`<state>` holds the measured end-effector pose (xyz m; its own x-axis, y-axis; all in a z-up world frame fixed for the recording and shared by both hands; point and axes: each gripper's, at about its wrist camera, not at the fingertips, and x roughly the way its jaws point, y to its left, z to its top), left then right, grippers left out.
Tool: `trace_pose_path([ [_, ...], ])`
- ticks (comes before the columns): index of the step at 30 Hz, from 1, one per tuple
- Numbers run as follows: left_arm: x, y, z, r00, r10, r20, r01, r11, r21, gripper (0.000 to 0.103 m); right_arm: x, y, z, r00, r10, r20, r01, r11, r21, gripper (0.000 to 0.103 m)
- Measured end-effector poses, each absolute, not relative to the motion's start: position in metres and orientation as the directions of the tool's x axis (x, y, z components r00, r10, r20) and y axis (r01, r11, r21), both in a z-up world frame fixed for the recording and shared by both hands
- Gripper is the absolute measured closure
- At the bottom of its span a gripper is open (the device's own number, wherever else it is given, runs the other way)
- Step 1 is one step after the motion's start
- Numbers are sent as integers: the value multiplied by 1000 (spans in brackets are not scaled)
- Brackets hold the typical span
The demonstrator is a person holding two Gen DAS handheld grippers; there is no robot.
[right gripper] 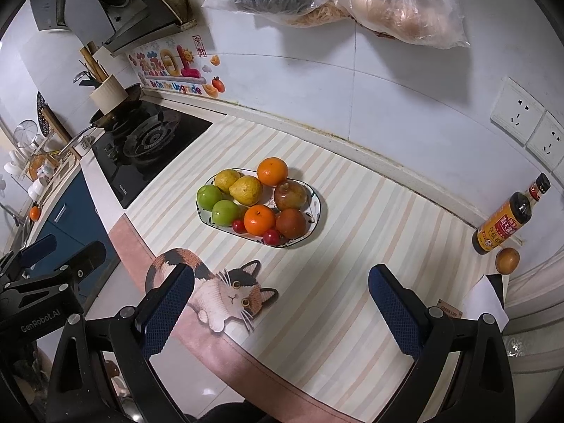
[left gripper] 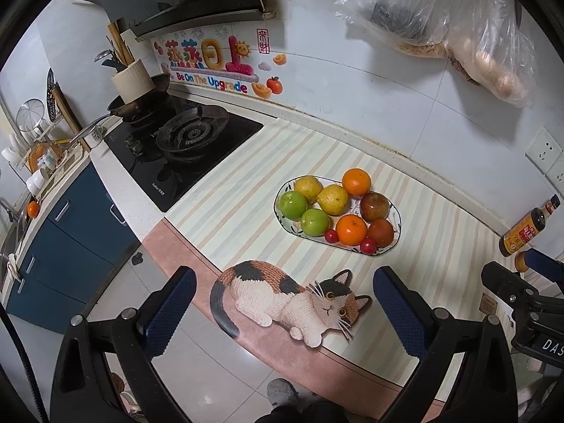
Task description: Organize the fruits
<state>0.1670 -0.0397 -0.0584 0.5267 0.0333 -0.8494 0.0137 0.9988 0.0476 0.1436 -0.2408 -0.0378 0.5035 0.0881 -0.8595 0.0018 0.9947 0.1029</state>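
Observation:
An oval patterned plate (left gripper: 397, 233) (right gripper: 317, 208) on the striped mat holds two green apples (left gripper: 292, 205) (right gripper: 209, 197), two lemons (left gripper: 332, 199) (right gripper: 246, 190), two oranges (left gripper: 351, 229) (right gripper: 259, 220), two dark red fruits (left gripper: 374, 206) (right gripper: 291, 223) and two small red cherry-like fruits (left gripper: 368, 245) (right gripper: 271, 237). My left gripper (left gripper: 283, 289) is open and empty, held near the counter's front edge, short of the plate. My right gripper (right gripper: 282, 290) is open and empty, also in front of the plate. Each gripper shows in the other's view: the right one (left gripper: 521, 282) and the left one (right gripper: 56, 257).
A striped mat with a cat picture (left gripper: 299, 299) (right gripper: 225, 289) covers the counter. A gas hob (left gripper: 183, 141) (right gripper: 141, 148) with a pan lies to the left. A sauce bottle (left gripper: 528, 229) (right gripper: 507, 218) and a small brown round fruit (right gripper: 507, 261) stand at the right. Plastic bags (right gripper: 352, 0) hang on the wall.

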Motion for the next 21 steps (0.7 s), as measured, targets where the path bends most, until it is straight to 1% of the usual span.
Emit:
trace_pose_path([
  [21,163,-43,-54,531,23,-847,17,999,38,0,142,-239,-38,498,100,-861,-13,994,108,2],
])
